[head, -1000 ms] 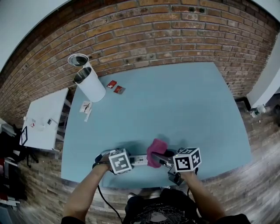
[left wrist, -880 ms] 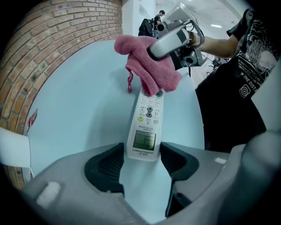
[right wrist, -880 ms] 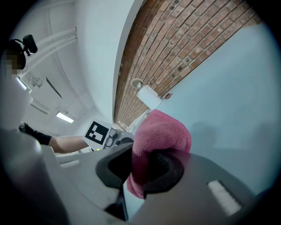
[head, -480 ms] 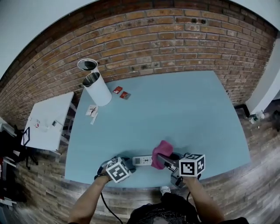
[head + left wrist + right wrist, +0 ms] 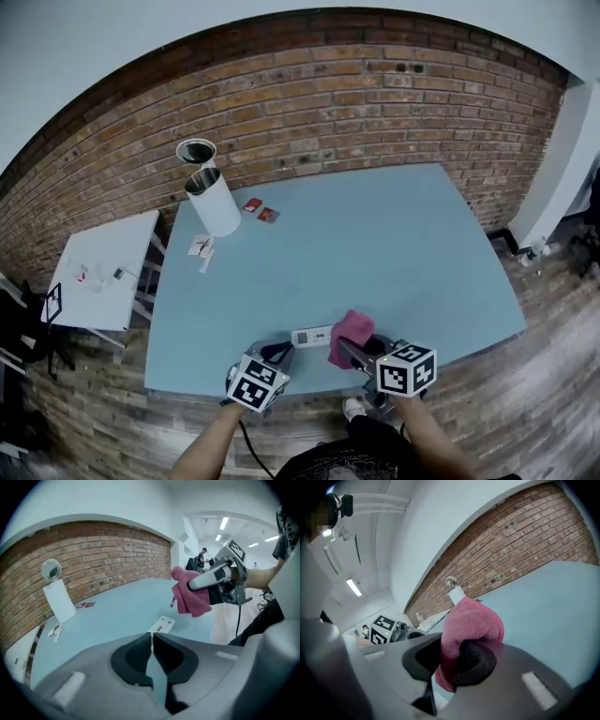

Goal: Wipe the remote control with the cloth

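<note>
One white remote, one pink cloth

Your left gripper and right gripper are built alike: a smooth grey shell with black ribbed pads set in a dark scooped recess. A pale rectangular patch marks each side of the shell. Each gripper carries a white cube printed with black square markers. A black cable runs from your right gripper. You are wearing a black short-sleeved top.
</note>
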The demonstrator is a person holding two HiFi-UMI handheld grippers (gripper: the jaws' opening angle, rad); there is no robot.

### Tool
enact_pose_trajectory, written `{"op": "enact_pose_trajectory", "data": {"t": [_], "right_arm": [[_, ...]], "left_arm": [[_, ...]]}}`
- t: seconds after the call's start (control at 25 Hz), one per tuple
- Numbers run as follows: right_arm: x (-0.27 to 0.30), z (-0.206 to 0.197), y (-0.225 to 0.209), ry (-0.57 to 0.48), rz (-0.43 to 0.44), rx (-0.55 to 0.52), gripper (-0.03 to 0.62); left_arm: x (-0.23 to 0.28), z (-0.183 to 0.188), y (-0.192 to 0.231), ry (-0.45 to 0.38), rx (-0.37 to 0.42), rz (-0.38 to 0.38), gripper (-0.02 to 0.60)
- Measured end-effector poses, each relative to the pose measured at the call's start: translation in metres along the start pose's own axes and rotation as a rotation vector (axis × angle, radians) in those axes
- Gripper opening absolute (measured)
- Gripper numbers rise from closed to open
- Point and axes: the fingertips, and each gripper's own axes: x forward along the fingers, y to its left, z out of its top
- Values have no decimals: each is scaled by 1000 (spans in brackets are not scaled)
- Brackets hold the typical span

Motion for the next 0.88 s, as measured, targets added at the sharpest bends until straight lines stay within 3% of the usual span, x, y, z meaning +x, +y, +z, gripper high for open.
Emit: {"op": "enact_pose_trajectory", "data": {"t": [0.04, 0.2, 0.4, 0.6, 0.88], "right_arm": [[-4, 0, 5, -14, -21, -16, 63], [-16, -3, 21, -45, -139, -119, 63], [-27, -8, 43, -73, -250, -248, 61], [-31, -15, 58, -93, -307, -278, 61], [-33, -22, 73, -78, -326, -319, 61]], "left_arm": [[-5, 7, -3, -39, -8, 20, -1], [-23, 30, -28, -161, -67, 25, -2], [-41, 48, -52, -256, -168, 67, -3], [-55, 49, -60, -291, -230, 128, -5], [-60, 42, -68, -294, -258, 151, -6]]}}
